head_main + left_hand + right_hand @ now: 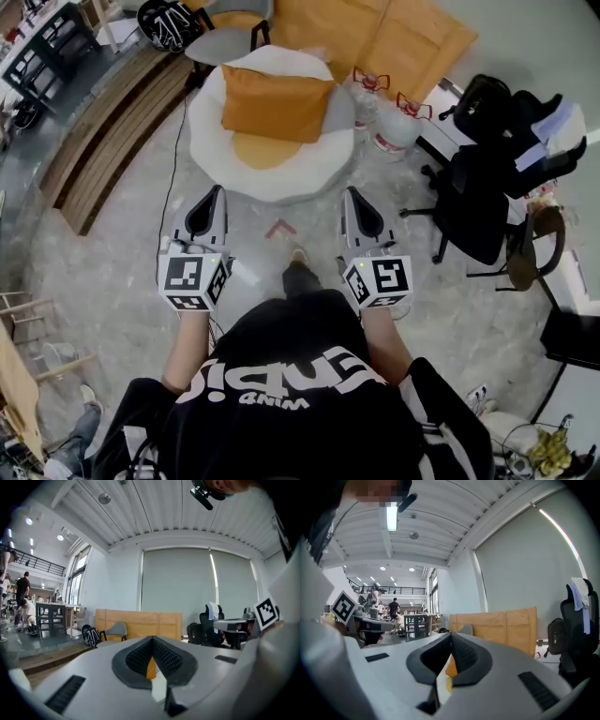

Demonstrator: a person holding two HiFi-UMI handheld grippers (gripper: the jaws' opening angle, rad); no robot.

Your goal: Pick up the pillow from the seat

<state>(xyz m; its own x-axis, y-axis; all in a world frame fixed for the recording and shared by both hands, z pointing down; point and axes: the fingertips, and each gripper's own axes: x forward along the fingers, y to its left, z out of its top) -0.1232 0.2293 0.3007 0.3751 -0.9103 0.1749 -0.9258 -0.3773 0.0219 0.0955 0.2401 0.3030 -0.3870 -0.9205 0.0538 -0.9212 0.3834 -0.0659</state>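
Head view showed the orange pillow (277,103) lying toward the far edge of the round white seat (281,183), its long axis running side to side, straight ahead of both grippers and well apart from them. The left gripper (216,195) and right gripper (353,195) hung short of the seat's near edge, about equally near the pillow. Left gripper view showed its jaws pressed together on nothing, with a sliver of orange beyond them. Right gripper view showed the same: jaws together, empty, the pillow ahead.
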